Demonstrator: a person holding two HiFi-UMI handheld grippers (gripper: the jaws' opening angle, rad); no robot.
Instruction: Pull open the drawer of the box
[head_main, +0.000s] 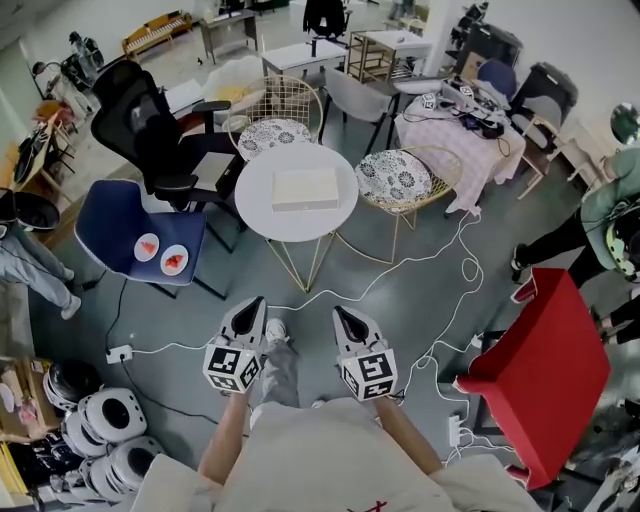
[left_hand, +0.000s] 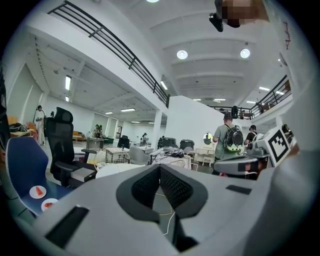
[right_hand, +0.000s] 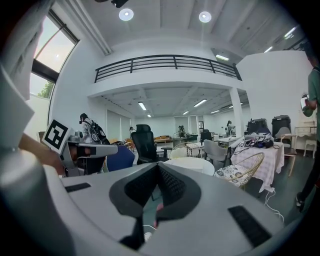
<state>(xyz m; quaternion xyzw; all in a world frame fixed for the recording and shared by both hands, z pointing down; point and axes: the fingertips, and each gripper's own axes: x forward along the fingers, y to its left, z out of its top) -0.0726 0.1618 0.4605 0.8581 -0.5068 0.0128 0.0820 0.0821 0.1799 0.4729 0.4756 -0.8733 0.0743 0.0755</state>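
White box (head_main: 305, 189) flat at the centre of the round table (head_main: 262, 215), untouched. Left hand-held gripper (head_main: 252, 306) and right hand-held gripper (head_main: 346, 316) well short of the table, both pressed together, pinching nothing. Risks snagging floor cables (head_main: 466, 268) before the table; unbraced, may drag the light box along instead of opening it.

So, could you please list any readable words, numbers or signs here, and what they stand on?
None readable.
Cubes on the left tool and right tool: only black-and-white square patterns.
Red mark on the person's shirt: cut off, unreadable.
White box: blank on top.
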